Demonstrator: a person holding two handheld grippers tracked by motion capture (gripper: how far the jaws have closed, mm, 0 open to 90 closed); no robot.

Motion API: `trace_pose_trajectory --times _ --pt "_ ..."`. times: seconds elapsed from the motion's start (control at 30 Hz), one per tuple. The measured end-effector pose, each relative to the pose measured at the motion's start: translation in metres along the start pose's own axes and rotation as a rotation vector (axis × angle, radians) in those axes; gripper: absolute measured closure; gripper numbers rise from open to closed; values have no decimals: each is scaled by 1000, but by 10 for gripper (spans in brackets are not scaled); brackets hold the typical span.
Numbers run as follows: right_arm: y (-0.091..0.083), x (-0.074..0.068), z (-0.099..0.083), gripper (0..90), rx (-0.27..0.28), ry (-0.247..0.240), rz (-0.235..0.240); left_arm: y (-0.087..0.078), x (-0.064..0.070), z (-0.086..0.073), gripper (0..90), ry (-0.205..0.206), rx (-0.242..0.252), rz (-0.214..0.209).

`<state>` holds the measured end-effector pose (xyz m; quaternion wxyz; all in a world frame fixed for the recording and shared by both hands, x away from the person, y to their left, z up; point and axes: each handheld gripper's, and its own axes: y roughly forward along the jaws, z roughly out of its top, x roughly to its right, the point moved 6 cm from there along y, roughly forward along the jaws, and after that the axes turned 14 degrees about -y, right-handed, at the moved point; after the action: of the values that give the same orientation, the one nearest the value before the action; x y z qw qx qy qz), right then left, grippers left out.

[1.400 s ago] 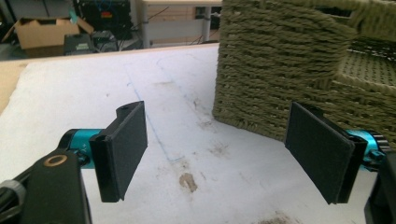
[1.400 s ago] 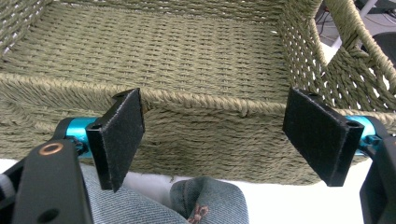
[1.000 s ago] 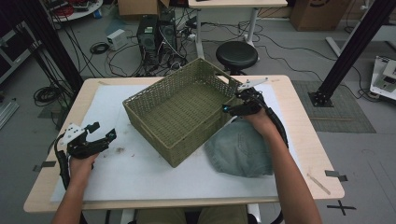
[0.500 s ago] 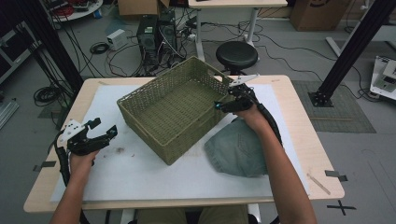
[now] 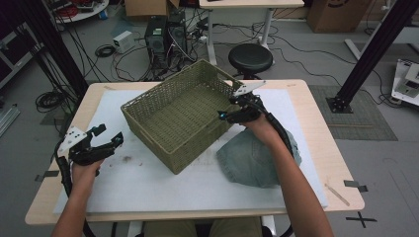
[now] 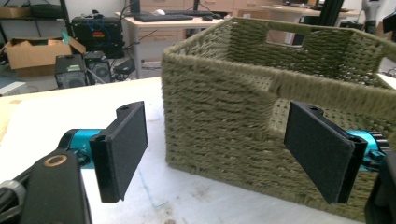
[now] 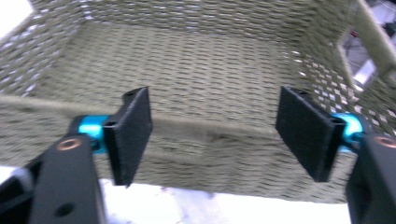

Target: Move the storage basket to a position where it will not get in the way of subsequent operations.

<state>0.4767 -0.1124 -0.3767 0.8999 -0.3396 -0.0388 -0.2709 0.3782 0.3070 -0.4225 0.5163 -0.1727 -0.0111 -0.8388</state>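
An olive woven basket [image 5: 180, 116] stands empty on the white mat, turned at an angle. My right gripper [image 5: 228, 111] hovers at its right wall, open; in the right gripper view [image 7: 217, 133] the basket's rim [image 7: 210, 123] runs just beyond the jaws and its bare floor [image 7: 196, 65] lies past it. A crumpled blue denim cloth [image 5: 254, 160] lies on the mat under my right forearm. Left of the basket, my left gripper [image 5: 109, 136] is held open above the mat; in the left gripper view [image 6: 217, 154] it faces the basket's wall [image 6: 224, 102], with nothing between the pads.
The white mat [image 5: 138, 182] covers most of the wooden table [image 5: 326, 148]. A small stick [image 5: 337, 192] lies near the front right edge. Beyond the table's far edge stand a black stool [image 5: 250, 58], computer towers [image 5: 163, 37] and loose cables.
The basket has slid and turned a little to the left. My right gripper has moved left with it along its right wall. My left gripper has barely shifted.
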Motion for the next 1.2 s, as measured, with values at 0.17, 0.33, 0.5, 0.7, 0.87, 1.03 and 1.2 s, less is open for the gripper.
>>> trace_pose_trajectory --times 0.17,0.33,0.5,0.7,0.87,1.03,1.2 --pt "5 -17 1 394 -31 -52 -3 4 14 9 213 21 4 -41" --pt "7 -14 1 486 -45 -97 -53 13 28 15 213 49 -11 -81" --pt "9 -12 2 471 -48 -67 -80 25 47 20 213 69 -18 -145" --pt "6 -21 -1 383 -30 -15 -45 36 64 23 214 90 -39 -192" --pt "3 -27 1 379 -13 -26 -27 42 50 30 214 51 -11 -151" --pt "1 -29 1 374 -10 -26 -23 47 20 40 211 -7 2 -105" --pt "0 -31 2 371 -9 -33 -17 58 -8 47 211 -78 -11 -96"
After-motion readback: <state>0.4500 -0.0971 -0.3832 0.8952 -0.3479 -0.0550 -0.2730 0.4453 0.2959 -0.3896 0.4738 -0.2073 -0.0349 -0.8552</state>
